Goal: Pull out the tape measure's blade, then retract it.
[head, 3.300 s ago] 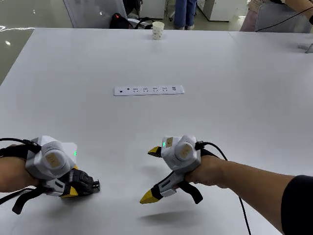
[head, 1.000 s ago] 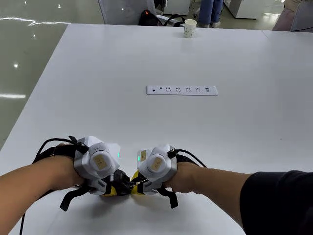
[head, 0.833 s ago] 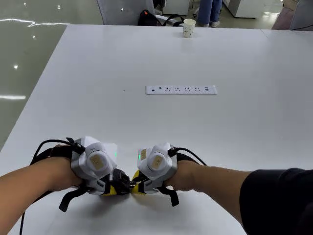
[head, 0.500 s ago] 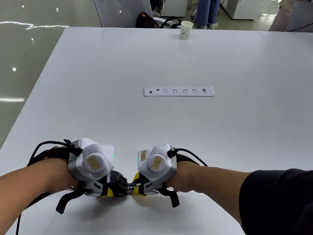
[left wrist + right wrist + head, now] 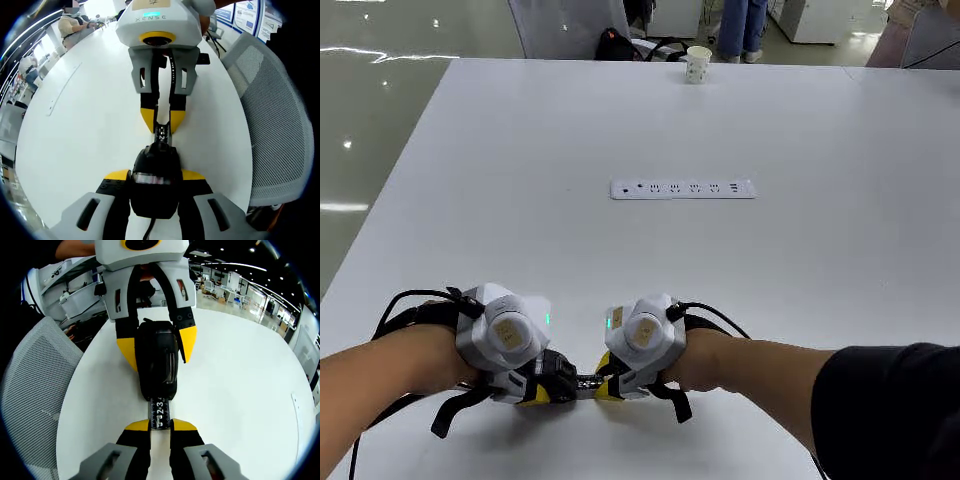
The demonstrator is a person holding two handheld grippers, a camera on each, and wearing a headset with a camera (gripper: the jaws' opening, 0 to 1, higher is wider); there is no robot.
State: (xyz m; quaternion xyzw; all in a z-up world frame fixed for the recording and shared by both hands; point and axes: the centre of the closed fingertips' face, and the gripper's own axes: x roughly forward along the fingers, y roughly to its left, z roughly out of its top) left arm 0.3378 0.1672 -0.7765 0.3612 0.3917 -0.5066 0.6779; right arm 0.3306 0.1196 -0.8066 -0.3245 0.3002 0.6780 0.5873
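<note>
Left jaws: my left gripper (image 5: 155, 176) is clamped on the tape measure (image 5: 155, 187), its black case wedged between both yellow-tipped fingers
Right jaws: my right gripper (image 5: 160, 426) is pinching the blade (image 5: 160, 415) by its end, the two tips pressed onto it from either side
Blade: I see a short length out, printed numbers readable, running straight from the mouth of the case into my right jaws
Facing: the grippers point at each other, tips close, and the blade bridges the small gap between them
Case: it sits fully inside my left jaws and just beyond my right ones, low over the white table (image 5: 620, 280); whether it touches the surface I cannot tell
Ahead of the jaws: a power strip (image 5: 683, 188) lies well beyond both grippers in mid-table, and a paper cup (image 5: 697, 64) stands farther still, near the far edge
Off to the side: a grey mesh chair (image 5: 272, 115) sits past the table edge, right of my left jaws in that gripper's view
</note>
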